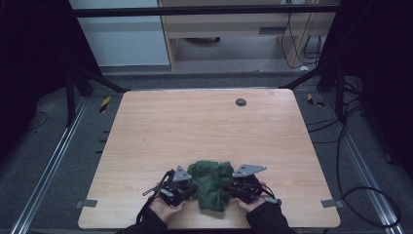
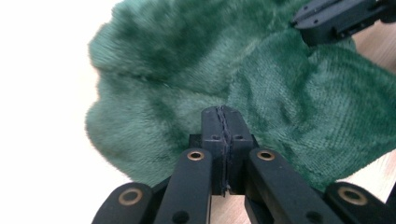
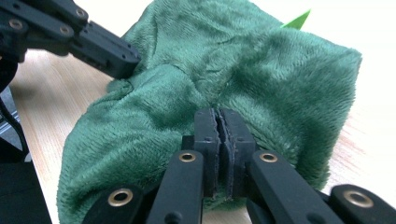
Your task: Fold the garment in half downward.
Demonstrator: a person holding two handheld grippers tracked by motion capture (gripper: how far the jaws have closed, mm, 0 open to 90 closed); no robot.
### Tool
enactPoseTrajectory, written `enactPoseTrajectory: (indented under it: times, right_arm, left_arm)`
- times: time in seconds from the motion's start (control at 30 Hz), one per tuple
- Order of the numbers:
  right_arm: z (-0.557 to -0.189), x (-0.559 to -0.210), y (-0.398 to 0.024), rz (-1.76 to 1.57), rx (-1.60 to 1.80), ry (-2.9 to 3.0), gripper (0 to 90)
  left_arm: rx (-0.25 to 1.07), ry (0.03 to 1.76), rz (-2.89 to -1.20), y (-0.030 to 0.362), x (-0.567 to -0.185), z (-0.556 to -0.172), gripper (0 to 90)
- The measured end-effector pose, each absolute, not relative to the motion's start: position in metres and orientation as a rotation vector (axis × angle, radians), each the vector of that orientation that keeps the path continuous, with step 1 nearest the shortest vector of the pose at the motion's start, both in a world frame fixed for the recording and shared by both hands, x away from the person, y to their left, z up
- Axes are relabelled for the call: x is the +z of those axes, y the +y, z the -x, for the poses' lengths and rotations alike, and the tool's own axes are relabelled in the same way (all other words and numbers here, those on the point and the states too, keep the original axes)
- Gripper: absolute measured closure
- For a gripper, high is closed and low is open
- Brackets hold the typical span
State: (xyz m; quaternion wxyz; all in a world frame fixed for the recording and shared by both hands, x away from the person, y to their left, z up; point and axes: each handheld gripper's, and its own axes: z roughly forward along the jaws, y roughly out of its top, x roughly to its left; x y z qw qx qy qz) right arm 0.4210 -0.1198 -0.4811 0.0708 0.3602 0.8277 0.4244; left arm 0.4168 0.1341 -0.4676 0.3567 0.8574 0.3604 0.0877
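Green plush cloth (image 1: 213,187) sat bunched in a heap at the lower centre of the high view, on the near edge of the wooden table (image 1: 204,131). In my left gripper view the cloth (image 2: 243,79) took up most of the frame, pile clearly visible, folds running up and to the right. In my right gripper view the same cloth (image 3: 219,88) rose as a hump above the jaws, with a small bright green tab (image 3: 296,19) poking out at the upper right.

My left gripper (image 1: 176,187) was touching the cloth's left side, jaws pressed together at the cloth's edge; couldn't tell if any fabric was pinched between them. My right gripper (image 1: 245,184) was touching the right side, jaws likewise pressed together, same uncertainty.

A dark round disc (image 1: 240,102) lay on the table toward the upper centre, well apart from the cloth.
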Motion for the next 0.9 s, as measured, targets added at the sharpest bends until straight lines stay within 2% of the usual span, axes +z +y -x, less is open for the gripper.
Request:
enactPoseTrajectory:
  times: [0.23,0.53,0.9]
  right_arm:
    - [-0.423,-0.466,-0.127,-1.069,1.326,2.412,83.5]
    - [-0.433,-0.455,-0.158,-1.150,1.308,2.251,76.3]
    - [-0.441,-0.458,-0.189,-1.244,1.205,2.138,62.9]
  left_arm:
    - [0.268,0.946,-2.142,0.150,-0.449,-0.423,86.9]
    - [0.311,1.026,-2.063,0.178,-0.442,-0.438,82.4]
    - [0.423,1.088,-2.045,0.209,-0.449,-0.447,64.4]
